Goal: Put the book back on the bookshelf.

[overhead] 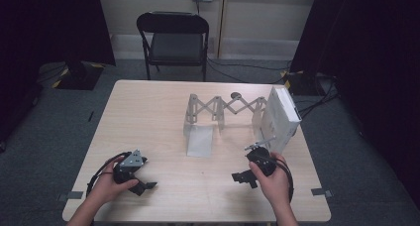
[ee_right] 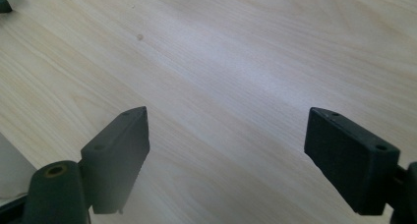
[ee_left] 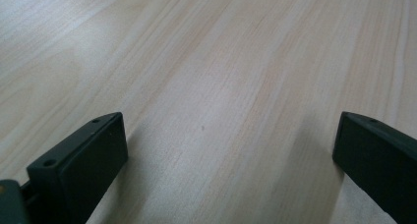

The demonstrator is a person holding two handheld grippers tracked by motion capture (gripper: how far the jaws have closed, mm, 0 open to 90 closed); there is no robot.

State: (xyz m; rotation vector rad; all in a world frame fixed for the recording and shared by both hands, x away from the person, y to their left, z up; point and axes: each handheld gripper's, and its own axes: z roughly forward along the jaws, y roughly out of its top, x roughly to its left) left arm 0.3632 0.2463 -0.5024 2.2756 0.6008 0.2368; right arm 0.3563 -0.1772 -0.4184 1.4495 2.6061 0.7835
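Note:
On the light wood table (overhead: 163, 102) stands a white folding scissor rack (overhead: 225, 107), stretched out across the middle. At its right end a white box (overhead: 280, 118) leans upright. A white sheet (overhead: 199, 141) lies flat under the rack's left end. My left gripper (overhead: 144, 185) rests near the front left edge, held by a hand, jaws wide apart over bare wood (ee_left: 226, 111). My right gripper (overhead: 242, 177) is at the front right, just in front of the box, pointing left. Its jaws are open too, with nothing but bare tabletop (ee_right: 231, 96) between them.
A black folding chair (overhead: 173, 40) stands behind the table. Dark curtains hang at both sides, and cables run across the grey floor at the back right. Tape marks sit near the table's front corners.

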